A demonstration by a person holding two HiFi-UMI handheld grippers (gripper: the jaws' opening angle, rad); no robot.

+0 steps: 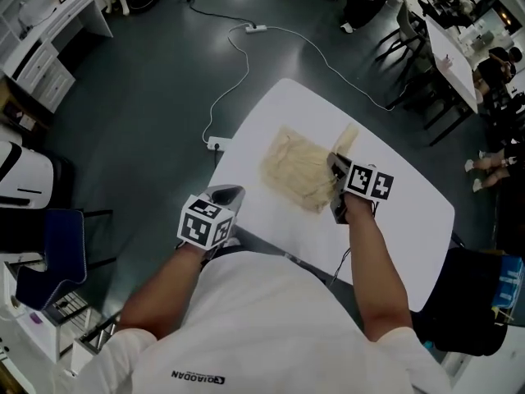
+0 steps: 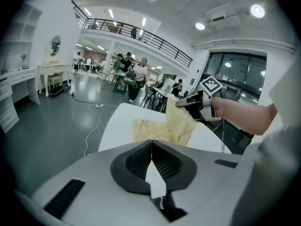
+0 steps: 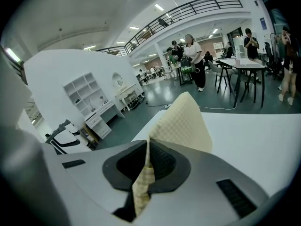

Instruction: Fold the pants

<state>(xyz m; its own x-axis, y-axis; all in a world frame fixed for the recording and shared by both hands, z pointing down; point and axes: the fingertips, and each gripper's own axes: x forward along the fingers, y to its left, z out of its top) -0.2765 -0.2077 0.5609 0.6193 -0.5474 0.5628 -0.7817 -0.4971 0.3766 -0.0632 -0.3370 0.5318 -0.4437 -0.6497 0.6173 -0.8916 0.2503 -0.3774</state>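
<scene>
Quick status from my end. The right claw is clamped on the pants. In the right gripper view the pale yellow checked fabric runs right thru the pressed jaws, and 1 flap stands up beyond them.

From the head view the pants lie bunched on the white worktop. They're toward its far-left part, w/ the right claw holding the right edge of the pile up off the surface. The rest of the fabric rests flat and doesn't hang over any edge that I can see.

The left claw has its jaws pressed together w/ nothing in them. In the head view the left claw sits at the near-left edge of the worktop, apart from the fabric.

Room-wise, there's plenty of bare worktop to the right of the pile and on the near side. Less on the far-left side, where the pile sits close to the edge.

Off the worktop there's a white cable snaking over the dark floor to a power strip. A dark blue chair is on the left, and black chairs are well off at the far right.
</scene>
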